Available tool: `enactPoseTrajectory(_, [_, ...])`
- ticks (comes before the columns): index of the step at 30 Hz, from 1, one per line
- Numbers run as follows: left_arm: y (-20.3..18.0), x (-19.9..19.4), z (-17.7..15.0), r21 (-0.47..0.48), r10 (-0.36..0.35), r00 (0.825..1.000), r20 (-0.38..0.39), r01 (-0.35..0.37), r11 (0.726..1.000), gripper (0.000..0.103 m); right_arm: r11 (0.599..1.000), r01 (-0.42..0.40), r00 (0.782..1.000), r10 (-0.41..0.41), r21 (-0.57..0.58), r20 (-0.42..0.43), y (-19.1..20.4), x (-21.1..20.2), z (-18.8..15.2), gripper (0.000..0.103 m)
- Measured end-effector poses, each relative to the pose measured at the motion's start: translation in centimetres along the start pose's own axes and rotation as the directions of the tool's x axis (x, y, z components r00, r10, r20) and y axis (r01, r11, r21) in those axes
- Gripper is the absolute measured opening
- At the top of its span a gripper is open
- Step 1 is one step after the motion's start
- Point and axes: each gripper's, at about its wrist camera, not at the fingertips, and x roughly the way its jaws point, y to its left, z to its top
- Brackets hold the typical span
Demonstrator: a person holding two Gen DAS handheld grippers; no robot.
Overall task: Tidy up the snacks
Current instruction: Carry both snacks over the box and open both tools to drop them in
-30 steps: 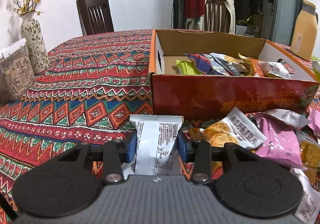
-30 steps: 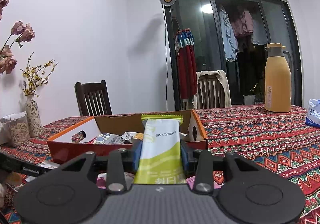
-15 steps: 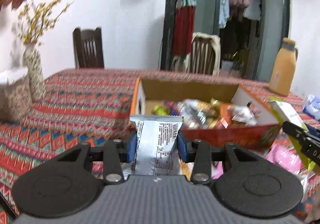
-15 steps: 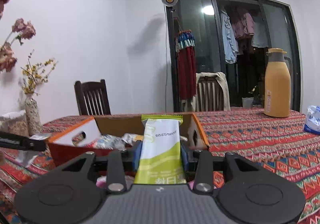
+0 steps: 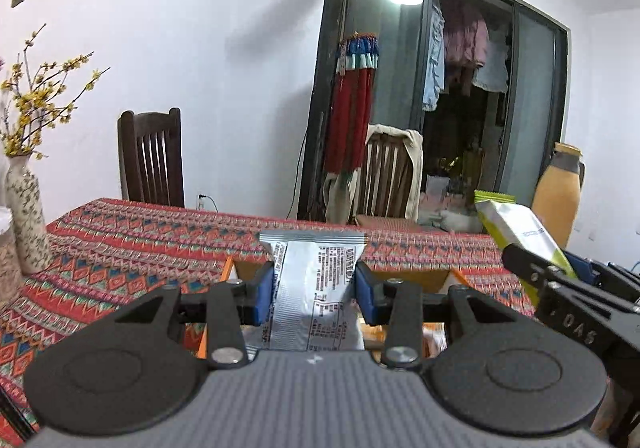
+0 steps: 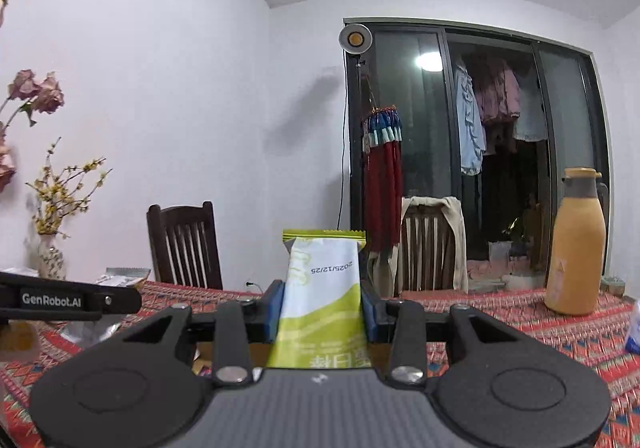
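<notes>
My left gripper [image 5: 314, 290] is shut on a silver snack packet [image 5: 316, 288] that stands upright between its blue pads. Behind it only the rim of the cardboard snack box [image 5: 400, 270] shows, the rest hidden by the gripper body. My right gripper [image 6: 322, 306] is shut on a green and white snack packet [image 6: 322, 288], also upright. That green packet [image 5: 516, 232] and the right gripper appear at the right edge of the left wrist view. The left gripper's black finger [image 6: 68, 300] and its silver packet [image 6: 124, 276] show at the left of the right wrist view.
A red patterned tablecloth [image 5: 120, 248] covers the table. A vase with yellow flowers [image 5: 26, 224] stands at the left, an orange thermos [image 6: 576, 248] at the right. Two wooden chairs [image 5: 152, 160] stand behind the table, before a white wall and dark glass doors.
Both grippers have risen with their packets and tilted up. The box and the loose snacks dropped almost out of view; the right gripper came into the left wrist view.
</notes>
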Motion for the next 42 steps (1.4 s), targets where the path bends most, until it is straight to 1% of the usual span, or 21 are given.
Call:
enactPoseTrajectory(4, [0.0,2.6,-0.2,-0.017,0.015,1.0,0.003,-0.015,1.0,0.042,1.0,0.014,1.0,-0.014,-0.018,-0.022,-0.1,3.2,-0.6,0.038])
enactPoseTrajectory(7, [0.4,4.3,-1.5,-0.025,0.021,1.0,0.003,-0.021,0.999,0.042,1.0,-0.002,0.998,0.002,0.006,-0.07,-0.6,4.8,-2.0,0.038])
enactPoseTrajectory(9, [0.4,5.1,-2.1,-0.001,0.022,1.0,-0.012,-0.022,1.0,0.042,1.0,-0.02,0.994,0.023,0.024,-0.107,-0.8,5.4,-2.4,0.038])
enactPoseTrajectory(11, [0.6,5.4,-2.3,0.004,0.01,1.0,-0.029,-0.009,1.0,0.042,0.999,-0.031,0.991,0.035,0.035,-0.132,-0.9,5.9,-2.7,0.038])
enactPoseTrajectory(15, [1.1,5.4,-2.6,-0.009,0.009,0.999,-0.047,-0.009,1.0,0.042,0.999,-0.023,0.985,0.028,0.029,-0.172,-0.6,6.6,-3.5,0.038])
enactPoseTrajectory(20, [0.8,5.2,-3.1,-0.006,-0.002,0.999,-0.049,0.002,1.0,0.043,0.999,-0.002,0.983,0.008,0.032,-0.184,-0.8,6.4,-4.0,0.038])
enactPoseTrajectory(21, [0.8,5.1,-3.1,-0.009,0.004,0.999,-0.045,-0.004,1.0,0.045,0.999,0.0,0.982,0.006,0.036,-0.188,-0.8,6.4,-4.0,0.038])
enactPoseTrajectory(22, [0.9,5.1,-3.1,-0.014,0.012,0.999,-0.04,-0.013,1.0,0.053,0.999,0.002,0.981,0.006,0.04,-0.192,-0.9,6.4,-4.0,0.039])
enactPoseTrajectory(23, [1.1,5.1,-3.1,-0.02,0.017,0.999,-0.035,-0.018,1.0,0.07,0.999,0.005,0.981,0.005,0.048,-0.194,-1.0,6.4,-4.1,0.039])
enactPoseTrajectory(24, [1.2,4.9,-3.1,-0.029,0.023,0.999,-0.025,-0.024,0.999,0.079,0.998,0.009,0.981,0.002,0.056,-0.192,-1.1,6.3,-4.1,0.042])
enactPoseTrajectory(25, [1.3,4.8,-3.1,-0.039,0.032,0.999,-0.014,-0.032,0.999,0.097,0.998,0.009,0.981,0.004,0.064,-0.193,-1.3,6.3,-4.1,0.048])
enactPoseTrajectory(26, [1.5,4.6,-3.1,-0.05,0.045,0.999,-0.002,-0.045,0.998,0.103,0.997,0.009,0.982,0.005,0.074,-0.19,-1.4,6.1,-4.0,0.067])
enactPoseTrajectory(27, [1.6,4.5,-3.0,-0.059,0.056,0.998,0.007,-0.055,0.997,0.103,0.997,0.014,0.983,0.001,0.082,-0.183,-1.6,6.0,-4.0,0.091])
enactPoseTrajectory(28, [1.7,4.5,-2.9,-0.067,0.056,0.998,0.002,-0.055,0.996,0.103,0.996,0.024,0.985,-0.008,0.088,-0.171,-1.7,5.8,-4.0,0.1])
enactPoseTrajectory(29, [1.9,4.7,-2.9,-0.078,0.056,0.998,-0.003,-0.056,0.995,0.103,0.995,0.031,0.987,-0.015,0.093,-0.162,-1.8,5.6,-4.0,0.103])
enactPoseTrajectory(32, [2.3,5.1,-3.0,-0.103,0.071,0.997,-0.029,-0.074,0.992,0.103,0.992,0.036,0.988,-0.017,0.12,-0.157,-2.2,5.3,-4.0,0.103])
enactPoseTrajectory(34, [2.5,5.2,-3.1,-0.112,0.079,0.996,-0.041,-0.083,0.99,0.103,0.99,0.043,0.985,-0.02,0.134,-0.169,-2.4,5.3,-4.1,0.103])
enactPoseTrajectory(42, [2.5,4.7,-3.2,-0.12,0.074,0.997,-0.036,-0.078,0.99,0.103,0.991,0.042,0.988,-0.022,0.127,-0.156,-2.4,4.4,-4.0,0.103])
